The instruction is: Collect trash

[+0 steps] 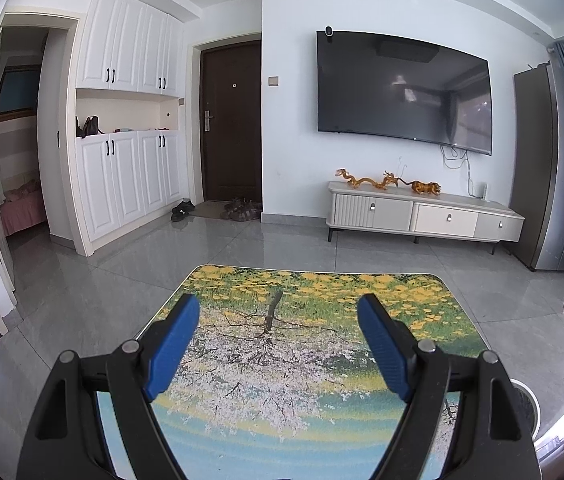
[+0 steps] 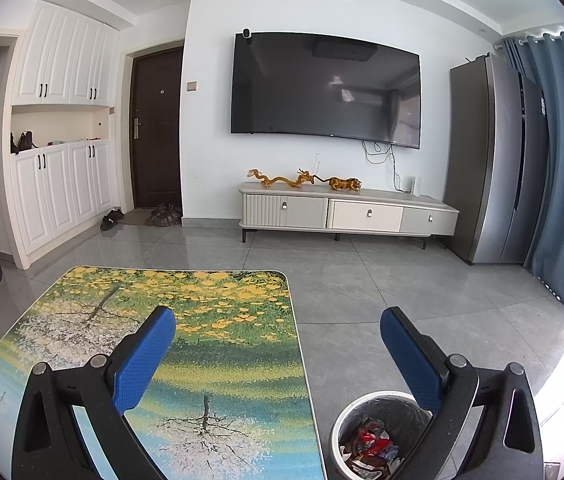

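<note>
Left gripper [image 1: 278, 314]: held above the surface [image 1: 322, 292], blue fingers [image 1: 174, 344] spread wide, nothing between them.
Right gripper [image 2: 278, 330]: held over the surface's right edge, fingers spread wide, nothing gripped.
Trash bin [image 2: 336, 424]: placed on the floor [image 2: 362, 280] just beside the surface, below the right gripper.
Trash [image 2: 370, 442]: crumpled wrappers are seen inside the trash bin.
</note>
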`<state>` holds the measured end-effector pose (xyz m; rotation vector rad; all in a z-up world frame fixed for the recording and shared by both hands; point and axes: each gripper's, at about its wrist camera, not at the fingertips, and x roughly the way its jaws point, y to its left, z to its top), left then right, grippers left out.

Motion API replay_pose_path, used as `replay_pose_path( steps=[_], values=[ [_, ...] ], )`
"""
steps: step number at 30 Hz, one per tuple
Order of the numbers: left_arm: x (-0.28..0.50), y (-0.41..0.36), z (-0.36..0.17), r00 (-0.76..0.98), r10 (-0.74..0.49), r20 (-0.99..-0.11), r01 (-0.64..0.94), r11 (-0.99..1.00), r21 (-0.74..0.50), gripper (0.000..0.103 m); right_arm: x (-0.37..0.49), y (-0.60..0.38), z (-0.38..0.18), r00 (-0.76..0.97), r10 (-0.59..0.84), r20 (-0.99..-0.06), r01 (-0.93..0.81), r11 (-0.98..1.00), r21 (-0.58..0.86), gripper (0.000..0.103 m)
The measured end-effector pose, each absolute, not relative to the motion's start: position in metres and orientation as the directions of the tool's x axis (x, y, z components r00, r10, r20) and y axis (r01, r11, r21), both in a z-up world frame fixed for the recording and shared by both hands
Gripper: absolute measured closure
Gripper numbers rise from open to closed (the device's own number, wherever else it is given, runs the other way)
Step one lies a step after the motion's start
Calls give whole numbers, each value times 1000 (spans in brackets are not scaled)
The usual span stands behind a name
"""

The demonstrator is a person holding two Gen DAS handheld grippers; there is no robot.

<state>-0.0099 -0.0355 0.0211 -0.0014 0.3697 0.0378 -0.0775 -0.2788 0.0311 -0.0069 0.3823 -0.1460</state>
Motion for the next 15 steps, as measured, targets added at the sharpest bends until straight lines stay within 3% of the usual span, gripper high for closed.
replay_pose_path(
  steps=[15],
  values=[
    [-6,-31,15,924,34,-382,-39,999,-6,22,-76,-278,30,917,-142,-374,140,990,-33,0]
  ],
)
